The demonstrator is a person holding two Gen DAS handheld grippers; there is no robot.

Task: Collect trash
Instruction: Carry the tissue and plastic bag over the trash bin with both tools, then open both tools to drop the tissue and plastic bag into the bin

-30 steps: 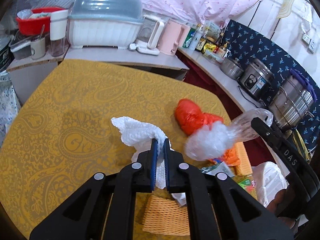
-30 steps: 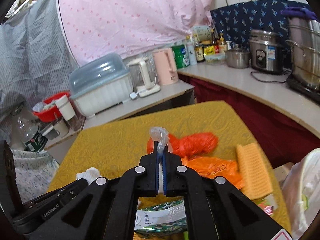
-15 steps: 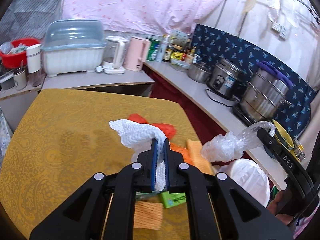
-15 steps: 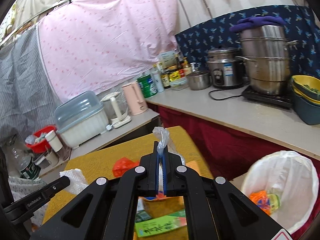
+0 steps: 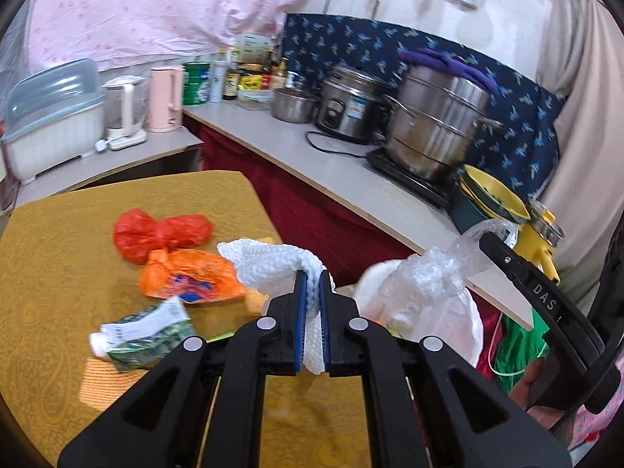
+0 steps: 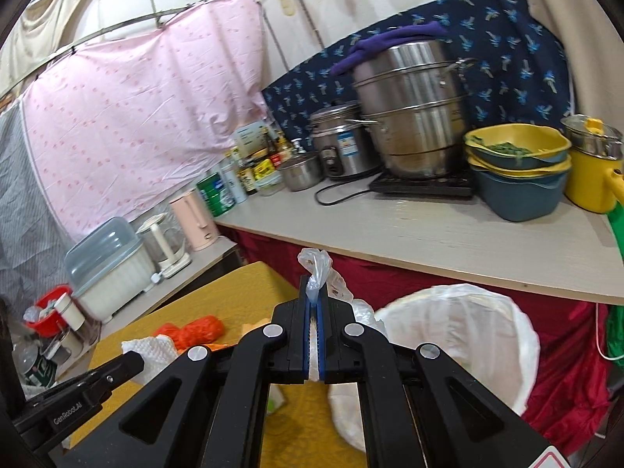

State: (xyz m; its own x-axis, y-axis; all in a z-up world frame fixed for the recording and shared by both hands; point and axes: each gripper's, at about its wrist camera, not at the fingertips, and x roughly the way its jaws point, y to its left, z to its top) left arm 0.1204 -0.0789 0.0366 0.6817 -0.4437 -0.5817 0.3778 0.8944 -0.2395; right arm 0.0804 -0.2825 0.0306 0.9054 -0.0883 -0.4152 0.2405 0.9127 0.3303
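We are seeing white foam netting hanging pinched and draped, clear bubble wrap dangling crumpled above the white-lined bin, while red bag, orange bag and green wrapper are lying on the yellow table.

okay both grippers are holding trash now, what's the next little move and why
Probably carry the right gripper a bit further over the bin and open it. It is shut on the clear bag, the white-lined bin sits open just ahead to its right, and the left gripper holds the white net.
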